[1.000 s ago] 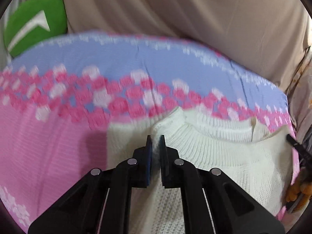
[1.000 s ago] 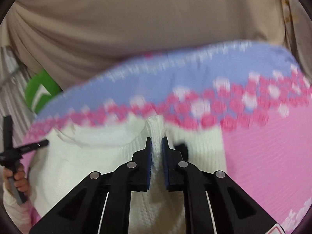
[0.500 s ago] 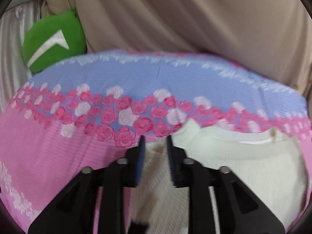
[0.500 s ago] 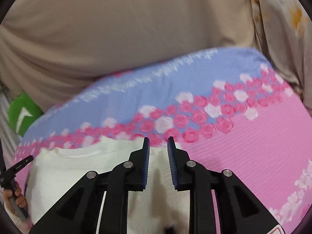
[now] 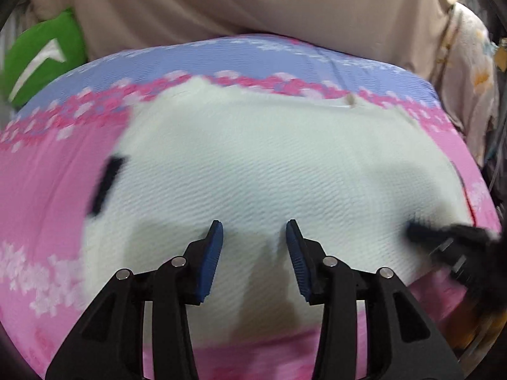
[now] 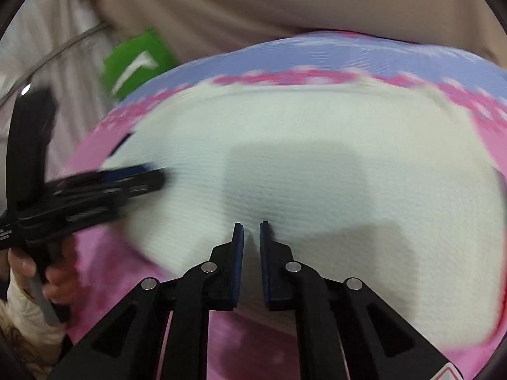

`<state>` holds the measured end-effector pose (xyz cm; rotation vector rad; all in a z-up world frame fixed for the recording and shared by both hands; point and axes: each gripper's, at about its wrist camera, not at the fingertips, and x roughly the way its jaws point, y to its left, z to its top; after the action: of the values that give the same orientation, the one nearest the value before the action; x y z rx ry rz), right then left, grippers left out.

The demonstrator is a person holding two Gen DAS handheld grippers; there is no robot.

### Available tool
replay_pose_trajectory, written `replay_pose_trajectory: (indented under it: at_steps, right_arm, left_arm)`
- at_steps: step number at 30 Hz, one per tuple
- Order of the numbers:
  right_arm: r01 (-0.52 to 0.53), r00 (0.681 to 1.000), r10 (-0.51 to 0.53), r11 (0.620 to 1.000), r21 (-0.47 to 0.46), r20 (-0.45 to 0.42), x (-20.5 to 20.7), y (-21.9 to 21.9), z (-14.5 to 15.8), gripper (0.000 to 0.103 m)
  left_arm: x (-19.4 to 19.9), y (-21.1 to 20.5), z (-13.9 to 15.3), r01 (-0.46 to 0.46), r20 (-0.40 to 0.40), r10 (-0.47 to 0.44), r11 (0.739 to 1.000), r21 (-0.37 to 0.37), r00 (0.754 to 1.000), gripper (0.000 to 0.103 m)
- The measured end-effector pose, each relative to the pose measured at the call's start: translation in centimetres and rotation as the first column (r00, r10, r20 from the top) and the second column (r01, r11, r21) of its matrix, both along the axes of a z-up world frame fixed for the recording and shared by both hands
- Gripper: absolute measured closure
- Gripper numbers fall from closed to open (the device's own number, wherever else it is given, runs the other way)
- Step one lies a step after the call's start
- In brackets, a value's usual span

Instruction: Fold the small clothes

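A white knit sweater (image 5: 253, 164) lies folded flat on a pink and blue flowered sheet (image 5: 47, 205); it also shows in the right wrist view (image 6: 317, 164). My left gripper (image 5: 254, 231) hangs open and empty over the sweater's near part. My right gripper (image 6: 251, 226) is over the sweater's near edge with its jaws a narrow gap apart and nothing between them. The left gripper also shows in the right wrist view (image 6: 152, 175), over the sweater's left side. The right gripper shows blurred in the left wrist view (image 5: 418, 228), at the sweater's right edge.
A green cushion (image 5: 41, 60) lies at the back left of the bed. A beige curtain (image 5: 253, 6) hangs behind it. A pale flowered cloth (image 5: 469, 72) hangs at the right. A small dark patch (image 5: 106, 183) sits on the sweater's left edge.
Both grippers have let go of the sweater's top edge and pulled back toward its near edge. The left gripper has opened wide. The sweater now lies flat.
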<state>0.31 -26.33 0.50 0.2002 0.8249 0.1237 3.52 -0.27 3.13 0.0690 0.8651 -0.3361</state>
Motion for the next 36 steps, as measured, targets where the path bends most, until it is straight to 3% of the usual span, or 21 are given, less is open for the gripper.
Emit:
replay_pose_trajectory:
  at_steps: [3, 6, 7, 9, 11, 12, 13, 14, 17, 21, 22, 25, 28, 29, 31, 32, 36]
  right_arm:
    - [0.22, 0.975, -0.22, 0.975, -0.003, -0.027, -3.9, -7.6, -0.5, 0.103]
    - [0.281, 0.96, -0.279, 0.953, 0.11, -0.039, -7.0, -11.7, -0.7, 0.103]
    - [0.293, 0.956, -0.291, 0.95, 0.104, -0.031, -7.4, -11.9, -0.1, 0.103]
    - [0.288, 0.957, -0.291, 0.954, 0.086, 0.017, -7.0, -11.2, 1.6, 0.093]
    - [0.262, 0.959, -0.271, 0.959, 0.107, 0.078, -5.5, -11.0, 3.7, 0.078]
    - [0.247, 0.961, -0.258, 0.963, 0.112, 0.103, -4.3, -11.0, 4.6, 0.071]
    - [0.237, 0.96, -0.249, 0.966, 0.104, 0.125, -3.1, -10.7, 5.3, 0.054]
    - [0.234, 0.959, -0.245, 0.968, 0.091, 0.141, -1.3, -10.8, 5.8, 0.047]
    - [0.23, 0.964, -0.241, 0.968, 0.103, 0.109, 4.6, -10.8, 6.0, 0.046]
    - [0.268, 0.962, -0.271, 0.96, 0.079, 0.025, 10.0, -10.9, 4.2, 0.046]
    - [0.264, 0.964, -0.265, 0.963, 0.057, 0.005, 10.8, -10.6, 3.6, 0.046]
    - [0.228, 0.973, -0.226, 0.972, 0.049, -0.033, 11.7, -10.4, 2.5, 0.092]
    - [0.284, 0.954, -0.288, 0.958, 0.047, 0.087, 9.5, -11.8, 4.2, 0.093]
    - [0.303, 0.948, -0.308, 0.951, 0.065, 0.081, 9.4, -12.7, 3.9, 0.093]
    - [0.308, 0.951, -0.306, 0.948, 0.083, -0.03, 11.0, -14.1, 1.2, 0.093]
    - [0.289, 0.957, -0.287, 0.952, 0.105, -0.033, 11.4, -14.3, 0.6, 0.094]
    - [0.325, 0.945, -0.327, 0.94, 0.103, 0.007, 9.8, -14.1, 3.2, 0.09]
  left_arm:
    - [-0.4, 4.0, -0.4, -0.051, -0.007, 0.051, 0.999, 0.005, 0.999, 0.07]
    - [-1.5, 5.6, -0.9, -0.065, -0.029, 0.064, 0.998, -0.002, 0.997, 0.072]
    - [-1.8, 5.4, -0.7, -0.071, -0.021, 0.071, 0.997, 0.004, 0.997, 0.072]
    - [-2.2, 5.1, 0.2, -0.08, -0.007, 0.08, 0.997, -0.015, 0.997, 0.072]
    - [-1.8, 4.9, 2.1, -0.063, 0.032, 0.066, 0.995, -0.082, 0.997, 0.061]
    - [-1.3, 4.8, 3.2, -0.052, 0.056, 0.059, 0.993, -0.109, 0.997, 0.046]
    - [-0.3, 4.6, 4.3, -0.06, 0.089, 0.071, 0.991, -0.122, 0.994, 0.04]
    - [0.6, 4.4, 5.0, -0.076, 0.111, 0.089, 0.99, -0.116, 0.99, 0.041]
    - [4.7, 3.9, 6.3, -0.141, 0.142, 0.155, 0.984, -0.109, 0.978, 0.038]
    - [10.4, 3.7, 4.5, -0.189, 0.042, 0.195, 0.974, -0.125, 0.98, 0.037]
    - [11.5, 3.6, 3.8, -0.209, 0.029, 0.213, 0.972, -0.107, 0.977, 0.041]
    - [13.0, 3.5, 1.6, -0.243, -0.004, 0.243, 0.969, -0.051, 0.97, 0.05]
    - [13.6, 4.5, -0.1, -0.268, -0.028, 0.267, 0.962, -0.053, 0.963, 0.045]
    - [13.8, 4.7, -0.4, -0.273, -0.032, 0.271, 0.96, -0.059, 0.962, 0.043]
    - [14.1, 4.9, -0.9, -0.272, -0.051, 0.268, 0.959, -0.086, 0.962, 0.042]
    - [14.1, 4.8, -0.9, -0.272, -0.048, 0.268, 0.959, -0.081, 0.962, 0.041]
    - [14.0, 4.7, -1.0, -0.273, -0.034, 0.272, 0.96, -0.063, 0.962, 0.04]
